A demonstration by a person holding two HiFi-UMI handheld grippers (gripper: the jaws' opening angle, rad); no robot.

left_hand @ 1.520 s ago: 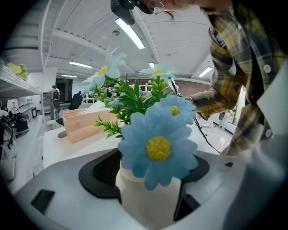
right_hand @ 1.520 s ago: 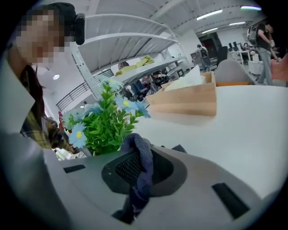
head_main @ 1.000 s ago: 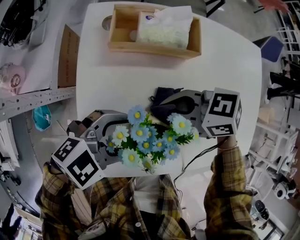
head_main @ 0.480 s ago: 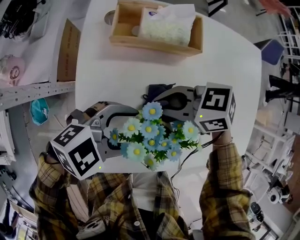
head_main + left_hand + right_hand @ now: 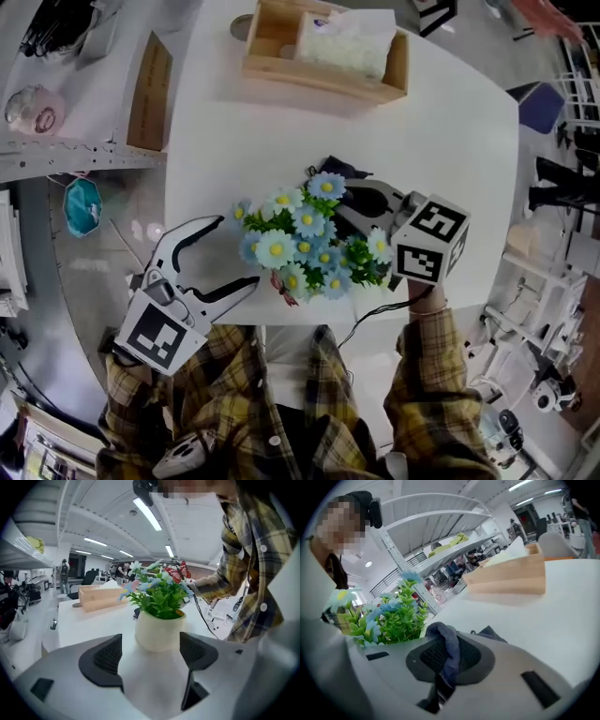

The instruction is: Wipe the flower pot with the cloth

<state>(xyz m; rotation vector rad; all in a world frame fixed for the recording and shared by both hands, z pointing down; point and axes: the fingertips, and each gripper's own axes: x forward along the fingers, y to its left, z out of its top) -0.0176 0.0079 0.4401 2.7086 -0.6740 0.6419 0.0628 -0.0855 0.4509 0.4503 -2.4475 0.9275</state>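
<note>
A cream flower pot (image 5: 160, 631) with blue and white artificial flowers (image 5: 305, 239) stands on the white table (image 5: 441, 141) near its front edge. My left gripper (image 5: 230, 255) is open to the left of the pot, clear of it. In the left gripper view the pot sits just beyond the two dark pads (image 5: 105, 656), untouched. My right gripper (image 5: 349, 195) is at the pot's far right side, shut on a dark blue cloth (image 5: 449, 649). A fold of the cloth (image 5: 330, 170) pokes out past the flowers. The flowers hide the pot in the head view.
A wooden tray (image 5: 323, 73) holding a white tissue pack (image 5: 349, 42) stands at the table's far edge. A shelf unit with a teal mask (image 5: 82, 202) lies off the left edge. A black cable (image 5: 375, 314) hangs off the front edge by the right arm.
My left gripper has opened and drawn back to the left, away from the pot. The pot and flowers now sit a little further onto the table. The right gripper keeps the cloth.
</note>
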